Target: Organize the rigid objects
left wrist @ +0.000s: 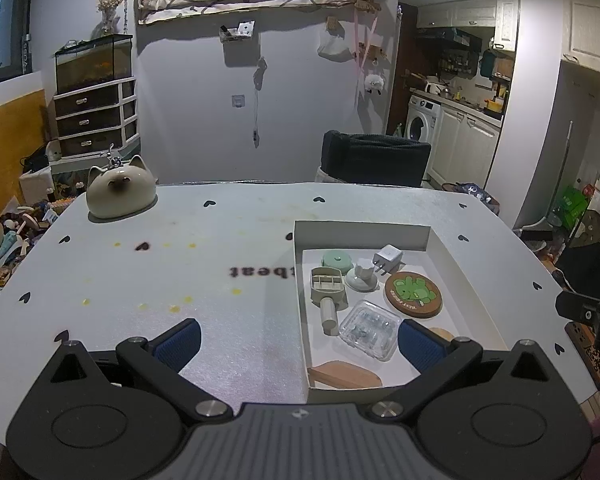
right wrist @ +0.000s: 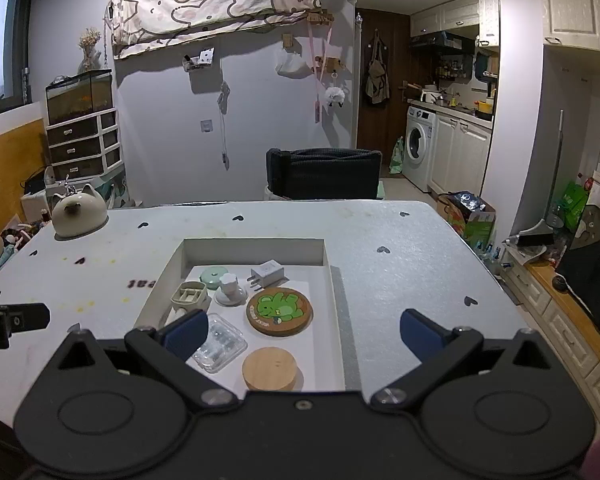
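Note:
A white shallow box [left wrist: 364, 232] [right wrist: 256, 249] sits on the table and holds several small items: a round coaster with a green frog [left wrist: 413, 292] [right wrist: 279, 311], a clear plastic case [left wrist: 369, 330] [right wrist: 220, 345], a white charger plug [left wrist: 387, 258] [right wrist: 267, 274], a mint round lid [left wrist: 336, 261] [right wrist: 211, 276], a beige divided scoop [left wrist: 327, 286] [right wrist: 190, 294], a white suction cup [left wrist: 362, 276] [right wrist: 230, 290] and a wooden disc [right wrist: 269, 368]. My left gripper [left wrist: 298, 342] hovers open over the box's near left corner. My right gripper [right wrist: 304, 334] is open above the box's near edge. Both are empty.
A cream cat-shaped ceramic pot [left wrist: 120, 192] [right wrist: 78, 210] stands at the table's far left. A wooden piece [left wrist: 344, 374] lies in the box's near corner. A dark chair [left wrist: 374, 158] stands behind the table. Floor clutter [left wrist: 4, 240] lies off the left edge.

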The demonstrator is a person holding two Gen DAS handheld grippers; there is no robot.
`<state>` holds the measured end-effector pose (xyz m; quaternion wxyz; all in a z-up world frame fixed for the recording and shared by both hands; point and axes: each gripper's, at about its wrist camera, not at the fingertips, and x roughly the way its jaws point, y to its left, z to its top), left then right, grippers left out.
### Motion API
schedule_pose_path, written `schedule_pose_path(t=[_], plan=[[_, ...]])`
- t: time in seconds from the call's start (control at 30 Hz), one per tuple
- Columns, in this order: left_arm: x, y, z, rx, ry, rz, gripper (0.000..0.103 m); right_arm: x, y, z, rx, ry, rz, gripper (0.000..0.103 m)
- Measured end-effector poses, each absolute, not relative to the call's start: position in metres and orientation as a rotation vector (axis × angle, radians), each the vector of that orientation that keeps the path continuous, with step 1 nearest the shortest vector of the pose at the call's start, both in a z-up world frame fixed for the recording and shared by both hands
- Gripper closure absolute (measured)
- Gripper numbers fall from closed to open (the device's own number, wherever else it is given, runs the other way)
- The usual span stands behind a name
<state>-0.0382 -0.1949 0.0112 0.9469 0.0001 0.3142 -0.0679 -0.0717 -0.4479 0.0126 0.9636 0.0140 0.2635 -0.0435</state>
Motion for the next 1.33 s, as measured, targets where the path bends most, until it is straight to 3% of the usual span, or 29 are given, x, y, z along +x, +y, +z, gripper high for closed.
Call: schedule_pose_path(t=[1.33], plan=[[-0.0414, -0.1932, 0.0131, 0.000, 0.626, -0.136, 0.000, -0.0722, -0.4481, 0.0111, 0.031, 0.532, -0.088, 0.000]])
